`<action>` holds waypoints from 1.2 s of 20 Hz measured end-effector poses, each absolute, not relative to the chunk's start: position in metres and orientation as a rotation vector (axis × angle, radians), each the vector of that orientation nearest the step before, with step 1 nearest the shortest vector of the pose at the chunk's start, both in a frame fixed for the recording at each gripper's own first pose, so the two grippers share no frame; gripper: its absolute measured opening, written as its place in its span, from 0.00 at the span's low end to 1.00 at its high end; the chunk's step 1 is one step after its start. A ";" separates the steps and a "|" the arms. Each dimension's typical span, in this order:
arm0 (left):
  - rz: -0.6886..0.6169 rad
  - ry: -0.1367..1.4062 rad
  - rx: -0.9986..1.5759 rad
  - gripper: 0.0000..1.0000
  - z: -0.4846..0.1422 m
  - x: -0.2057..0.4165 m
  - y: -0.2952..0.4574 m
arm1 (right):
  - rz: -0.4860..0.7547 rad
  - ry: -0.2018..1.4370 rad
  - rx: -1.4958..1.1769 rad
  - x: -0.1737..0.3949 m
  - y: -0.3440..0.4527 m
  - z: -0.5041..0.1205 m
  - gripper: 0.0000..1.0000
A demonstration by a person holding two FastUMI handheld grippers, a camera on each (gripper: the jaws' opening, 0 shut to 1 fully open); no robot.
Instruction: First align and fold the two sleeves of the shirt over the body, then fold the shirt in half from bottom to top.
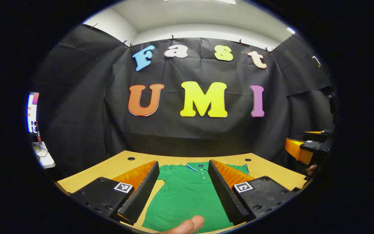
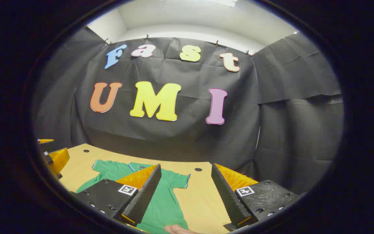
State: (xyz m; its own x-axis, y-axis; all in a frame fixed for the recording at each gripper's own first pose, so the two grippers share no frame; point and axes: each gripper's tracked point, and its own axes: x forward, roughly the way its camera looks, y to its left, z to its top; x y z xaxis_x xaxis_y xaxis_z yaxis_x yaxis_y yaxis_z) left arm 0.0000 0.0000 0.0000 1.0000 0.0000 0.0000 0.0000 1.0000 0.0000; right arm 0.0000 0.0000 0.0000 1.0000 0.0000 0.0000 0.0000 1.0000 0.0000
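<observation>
Above wooden table [image 1: 115, 167], my left gripper [image 1: 183, 188] hangs level, jaws wide apart, grabbing nothing. Green shirt [image 1: 187, 198] lies flat below it, collar far side. My right gripper [image 2: 185, 195] sits beside, also spread wide, over shirt's sleeve [image 2: 177, 180] and bare table.

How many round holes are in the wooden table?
2: one hole near the far left edge, one hole near the far right, either side of the green shirt. Others may be hidden.

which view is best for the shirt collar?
Left gripper view: the collar and button placket sit centred between the open claw's fingers, shirt facing the camera. Right gripper view has the collar off to the left, partly behind a finger.
</observation>
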 end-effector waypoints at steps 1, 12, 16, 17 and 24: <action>0.009 -0.002 0.004 0.97 0.000 0.001 0.004 | -0.001 0.002 0.000 0.000 -0.001 -0.002 0.93; 0.072 0.051 0.011 0.98 -0.015 0.009 0.027 | -0.011 0.047 -0.013 0.005 -0.009 -0.027 0.96; 0.057 0.045 0.029 0.98 -0.015 0.009 0.019 | -0.015 0.057 -0.011 0.006 -0.010 -0.032 0.93; 0.055 0.044 0.033 0.98 -0.014 0.010 0.018 | -0.016 0.060 -0.015 0.007 -0.011 -0.034 0.95; 0.058 0.060 0.045 0.98 -0.021 0.011 0.017 | -0.014 0.085 -0.031 0.010 -0.010 -0.046 0.97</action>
State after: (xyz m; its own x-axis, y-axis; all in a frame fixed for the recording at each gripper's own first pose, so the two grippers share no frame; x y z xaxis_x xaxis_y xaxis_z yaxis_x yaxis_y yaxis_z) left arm 0.0113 0.0166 -0.0208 0.9965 0.0596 -0.0582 -0.0569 0.9973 0.0470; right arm 0.0104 -0.0102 -0.0458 0.9963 -0.0152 -0.0851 0.0126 0.9994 -0.0313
